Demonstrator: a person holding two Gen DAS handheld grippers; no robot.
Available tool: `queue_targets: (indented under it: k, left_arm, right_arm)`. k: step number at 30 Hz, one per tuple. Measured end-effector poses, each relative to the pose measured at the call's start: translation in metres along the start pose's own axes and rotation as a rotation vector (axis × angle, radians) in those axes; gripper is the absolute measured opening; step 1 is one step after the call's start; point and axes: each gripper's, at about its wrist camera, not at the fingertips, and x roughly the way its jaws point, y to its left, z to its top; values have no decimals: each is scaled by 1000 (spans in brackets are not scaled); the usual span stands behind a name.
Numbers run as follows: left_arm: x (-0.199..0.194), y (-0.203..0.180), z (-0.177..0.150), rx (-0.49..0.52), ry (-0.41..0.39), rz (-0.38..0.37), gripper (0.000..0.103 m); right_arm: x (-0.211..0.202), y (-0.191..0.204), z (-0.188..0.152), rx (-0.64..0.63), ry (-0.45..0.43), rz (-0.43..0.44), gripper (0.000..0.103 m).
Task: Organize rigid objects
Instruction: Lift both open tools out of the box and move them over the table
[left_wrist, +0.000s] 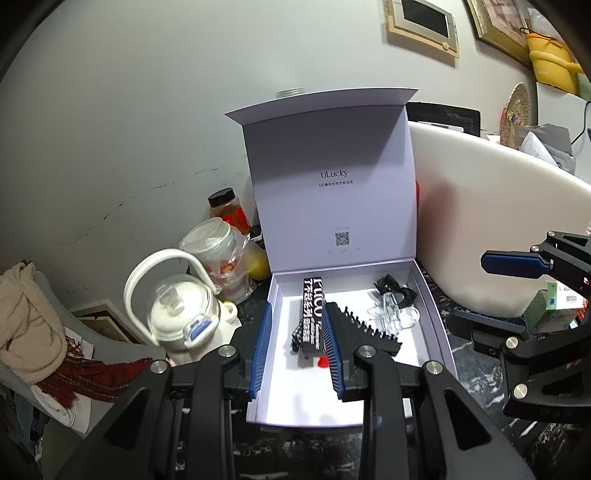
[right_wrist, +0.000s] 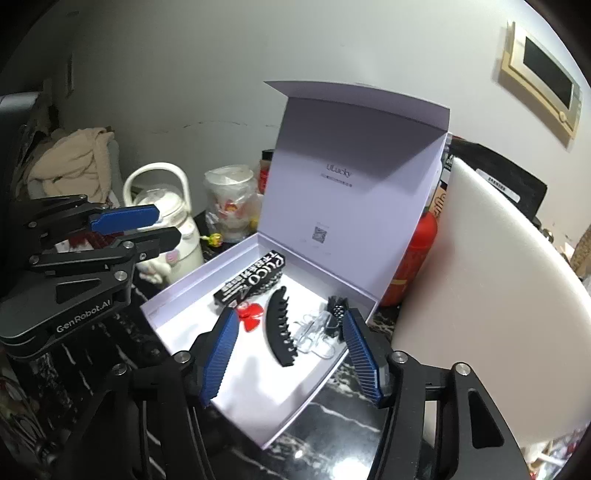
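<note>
Box: white cardboard gift box (right_wrist: 258, 398) lies on the dark marbled counter (right_wrist: 332, 417), its hinged lid (right_wrist: 354, 177) standing upright at the far side so the tray is open for loading.
Contents: 5 small rigid items lie gathered in the tray, likely already sorted there.
Black carton: slim printed carton (right_wrist: 255, 280) lies flat toward the far left of the tray, matte card with white lettering.
Hair claw: long black plastic claw clip (right_wrist: 280, 328) with a curved spine and a row of teeth lies near the middle.
Clear clips: glossy transparent clips (right_wrist: 314, 332) sit just right of the claw, touching a small black clip (right_wrist: 338, 310) at the far right corner.
Red piece: small shiny red item (right_wrist: 251, 314) lies near the carton; its kind is unclear.
Left gripper: left gripper (left_wrist: 295, 350) hovers over the near left of the tray, ribbed blue pads drawn close together with nothing pinched.
Right gripper: right gripper (right_wrist: 291, 358) hangs above the near right edge, jaws spread apart and empty.
Surroundings: white kettle (left_wrist: 181, 310) with a hoop handle stands left of the box; a smooth white board (right_wrist: 480, 295) leans at the right.
</note>
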Motion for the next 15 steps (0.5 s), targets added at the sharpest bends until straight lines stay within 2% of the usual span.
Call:
queue_targets:
  k: [15]
  left_arm:
    - [-42, -5, -39, -68, -10, -13, 28]
  right_arm:
    - [-34, 19, -45, 18, 11, 23, 64]
